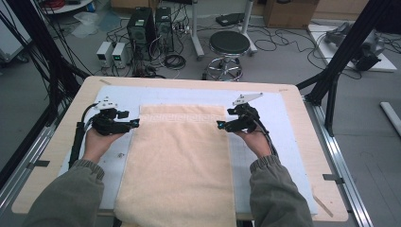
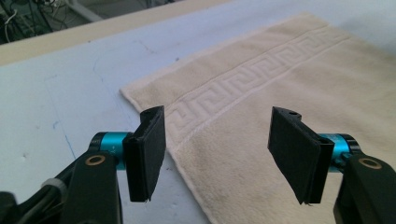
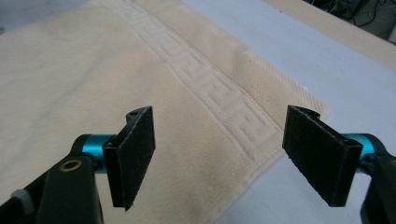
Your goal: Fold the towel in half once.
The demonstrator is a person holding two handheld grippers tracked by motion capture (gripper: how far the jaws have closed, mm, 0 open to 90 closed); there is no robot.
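left claw point(image 1: 136, 124) agape | right claw point(image 1: 220, 124) agape | towel point(image 1: 182, 156) flat (far corners)

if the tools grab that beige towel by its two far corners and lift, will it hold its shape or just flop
It will probably flop: the towel lies limp and flat on the mat, its near end draping over the table edge. The terry pile looks grippy, so it is unlikely to slip from the pads. Both the left tool and right tool stand open at its far corners.

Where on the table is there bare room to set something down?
Bare mat runs beyond the towel, and in strips on both sides. Those strips are crowded near the far corners, where the left gripper and right gripper hover, jaws open.
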